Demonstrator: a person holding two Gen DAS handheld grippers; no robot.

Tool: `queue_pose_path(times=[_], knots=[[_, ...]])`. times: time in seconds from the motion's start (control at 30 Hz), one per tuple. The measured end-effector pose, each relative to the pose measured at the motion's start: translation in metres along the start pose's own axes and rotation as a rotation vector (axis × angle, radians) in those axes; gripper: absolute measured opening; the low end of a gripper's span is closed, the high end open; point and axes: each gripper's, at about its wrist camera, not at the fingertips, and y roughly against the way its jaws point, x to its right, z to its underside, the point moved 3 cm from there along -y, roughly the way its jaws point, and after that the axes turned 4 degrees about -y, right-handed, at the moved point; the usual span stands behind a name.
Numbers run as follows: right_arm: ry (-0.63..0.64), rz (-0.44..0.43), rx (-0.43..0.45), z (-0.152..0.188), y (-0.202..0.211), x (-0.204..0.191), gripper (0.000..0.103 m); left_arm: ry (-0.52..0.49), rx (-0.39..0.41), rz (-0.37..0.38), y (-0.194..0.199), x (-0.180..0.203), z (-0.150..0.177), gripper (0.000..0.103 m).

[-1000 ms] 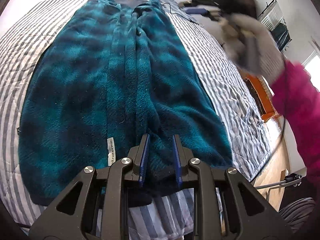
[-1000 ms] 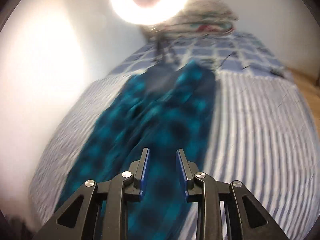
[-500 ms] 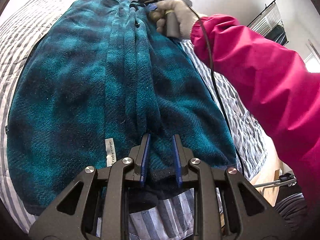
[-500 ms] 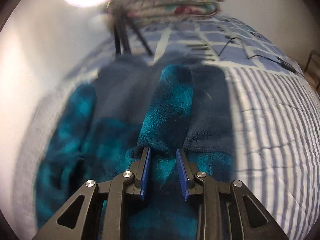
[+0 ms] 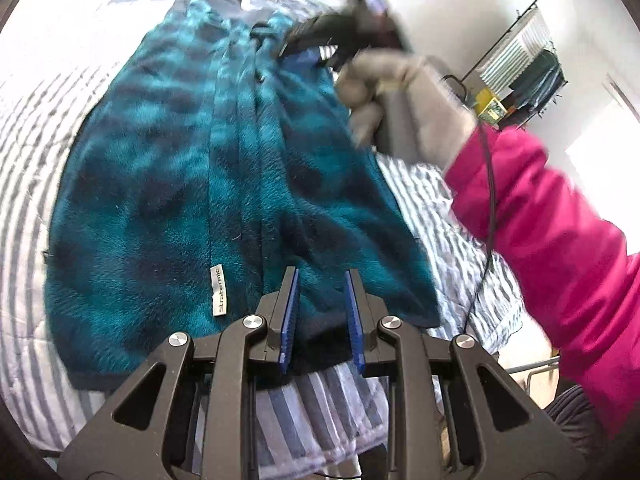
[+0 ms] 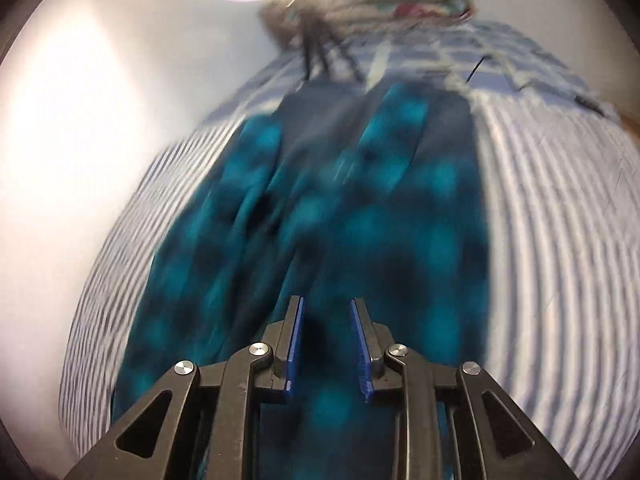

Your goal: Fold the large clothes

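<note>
On striped bed (image 5: 436, 204): teal fleece (image 5: 160, 184); pillows (image 6: 400, 4) maybe by wall.

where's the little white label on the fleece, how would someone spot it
Start at the striped bedspread and find the teal and dark check fleece garment spread along it. Near its closest hem, just left of the left hand-held gripper, a narrow white label stands upright along a seam, the only white patch on the fleece.

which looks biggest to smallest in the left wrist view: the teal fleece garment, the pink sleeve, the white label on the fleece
1. teal fleece garment, fills most of the view
2. pink sleeve, though it is nearer the camera, so its true size is unsure
3. white label, far the smallest
</note>
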Motion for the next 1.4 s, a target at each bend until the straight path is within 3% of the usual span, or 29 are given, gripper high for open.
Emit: queue_pose_path(times=[0.07, 0.17, 0.23, 0.27, 0.3, 0.5, 0.6, 0.63, 0.7, 0.83, 1.03, 1.13, 1.23, 1.4], knots=[[0.007, 0.043, 0.002, 0.015, -0.01, -0.002, 0.023, -0.02, 0.014, -0.004, 0.009, 0.004, 0.0, 0.021], [-0.05, 0.029, 0.008, 0.016, 0.004, -0.002, 0.023, -0.045, 0.042, -0.015, 0.026, 0.009, -0.001, 0.021], [-0.096, -0.027, 0.029, 0.02, 0.029, 0.0, 0.023, -0.052, 0.065, -0.017, 0.041, 0.008, 0.0, 0.029], [-0.092, -0.034, 0.043, 0.025, 0.042, -0.002, 0.025, -0.048, 0.074, -0.015, 0.048, 0.006, 0.001, 0.041], [-0.069, -0.033, 0.061, 0.033, 0.061, -0.005, 0.025, -0.036, 0.092, -0.005, 0.058, 0.003, 0.0, 0.046], [-0.013, -0.052, 0.201, 0.088, 0.169, -0.002, 0.042, 0.018, 0.12, 0.017, 0.097, -0.02, -0.009, 0.046], [-0.038, -0.065, 0.188, 0.116, 0.203, 0.003, 0.051, 0.025, 0.084, 0.018, 0.109, -0.038, -0.014, 0.046], [-0.054, -0.075, 0.176, 0.129, 0.212, 0.006, 0.059, 0.031, 0.071, 0.017, 0.111, -0.046, -0.016, 0.047], [-0.083, -0.086, 0.148, 0.154, 0.222, 0.009, 0.062, 0.057, 0.043, 0.007, 0.114, -0.066, -0.016, 0.05], [-0.163, -0.095, 0.065, 0.203, 0.214, 0.023, 0.064, 0.23, 0.002, 0.026, 0.108, -0.117, -0.008, 0.051], [-0.271, -0.148, -0.036, 0.237, 0.181, 0.035, 0.073, 0.437, -0.071, 0.102, 0.076, -0.167, 0.017, 0.051], [-0.253, -0.155, -0.045, 0.243, 0.171, 0.032, 0.081, 0.503, -0.069, 0.155, 0.064, -0.176, 0.021, 0.051], [-0.292, -0.212, -0.082, 0.252, 0.16, 0.036, 0.081, 0.541, -0.083, 0.218, 0.05, -0.18, 0.024, 0.051], [-0.343, -0.31, -0.129, 0.263, 0.141, 0.039, 0.082, 0.531, -0.137, 0.268, 0.031, -0.172, 0.033, 0.051]])
